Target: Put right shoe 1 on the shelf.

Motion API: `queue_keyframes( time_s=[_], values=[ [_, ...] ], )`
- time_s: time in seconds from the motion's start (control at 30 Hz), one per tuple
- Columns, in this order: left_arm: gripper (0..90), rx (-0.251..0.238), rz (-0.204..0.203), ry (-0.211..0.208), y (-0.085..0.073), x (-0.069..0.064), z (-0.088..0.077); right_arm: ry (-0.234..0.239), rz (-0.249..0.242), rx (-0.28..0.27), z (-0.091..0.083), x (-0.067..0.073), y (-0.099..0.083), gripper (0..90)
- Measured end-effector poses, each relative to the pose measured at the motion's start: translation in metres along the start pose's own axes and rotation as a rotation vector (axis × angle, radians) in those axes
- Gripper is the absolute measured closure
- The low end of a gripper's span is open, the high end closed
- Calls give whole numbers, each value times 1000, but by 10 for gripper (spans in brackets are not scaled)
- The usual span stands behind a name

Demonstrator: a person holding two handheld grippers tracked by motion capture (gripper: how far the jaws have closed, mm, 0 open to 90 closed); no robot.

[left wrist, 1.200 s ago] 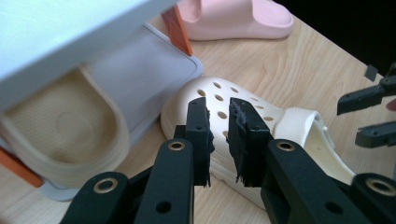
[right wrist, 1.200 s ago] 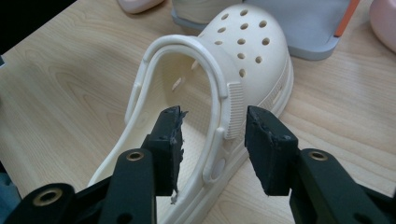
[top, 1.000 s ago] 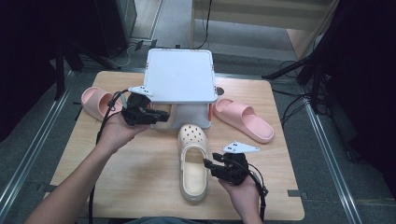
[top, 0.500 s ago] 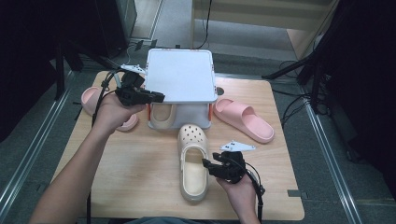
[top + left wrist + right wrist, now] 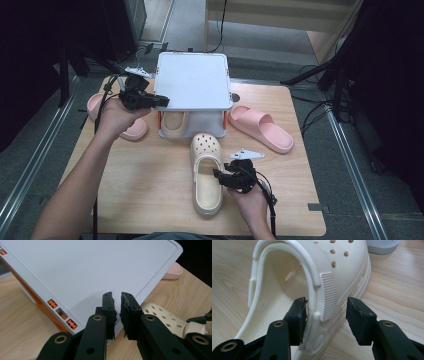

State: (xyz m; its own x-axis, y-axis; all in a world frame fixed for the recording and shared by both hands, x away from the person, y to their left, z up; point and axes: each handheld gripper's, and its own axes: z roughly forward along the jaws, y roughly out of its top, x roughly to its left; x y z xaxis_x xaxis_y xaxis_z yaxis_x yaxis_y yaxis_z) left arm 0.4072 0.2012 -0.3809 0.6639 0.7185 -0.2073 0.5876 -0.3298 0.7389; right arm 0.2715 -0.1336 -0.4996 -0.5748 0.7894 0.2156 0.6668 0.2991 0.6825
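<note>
No readable text, label, brand, number or sign anywhere.

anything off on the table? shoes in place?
One cream clog lies loose in front of the white rack, its mate already under the shelf. The pink slides are split: one right of the rack, one left. Nothing looks damaged.
</note>
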Motion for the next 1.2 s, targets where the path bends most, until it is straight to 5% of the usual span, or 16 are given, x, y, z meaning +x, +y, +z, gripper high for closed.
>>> queue_keyframes(
  time_s=[0.23,0.4,0.63,0.8,1.2],
  values=[
    [812,-4,8,5,0,-1,1,-31,-1,-7,8,3,0,551],
    [811,-6,12,8,-1,-1,0,-58,39,-40,7,4,3,691],
    [808,-8,21,10,-1,-1,0,-79,71,-59,6,-1,11,751],
    [808,-8,24,15,-1,-2,1,-45,125,-74,0,-9,24,771],
    [807,-10,23,14,-1,-2,1,-85,111,-136,-6,-21,65,771]
  ],
)
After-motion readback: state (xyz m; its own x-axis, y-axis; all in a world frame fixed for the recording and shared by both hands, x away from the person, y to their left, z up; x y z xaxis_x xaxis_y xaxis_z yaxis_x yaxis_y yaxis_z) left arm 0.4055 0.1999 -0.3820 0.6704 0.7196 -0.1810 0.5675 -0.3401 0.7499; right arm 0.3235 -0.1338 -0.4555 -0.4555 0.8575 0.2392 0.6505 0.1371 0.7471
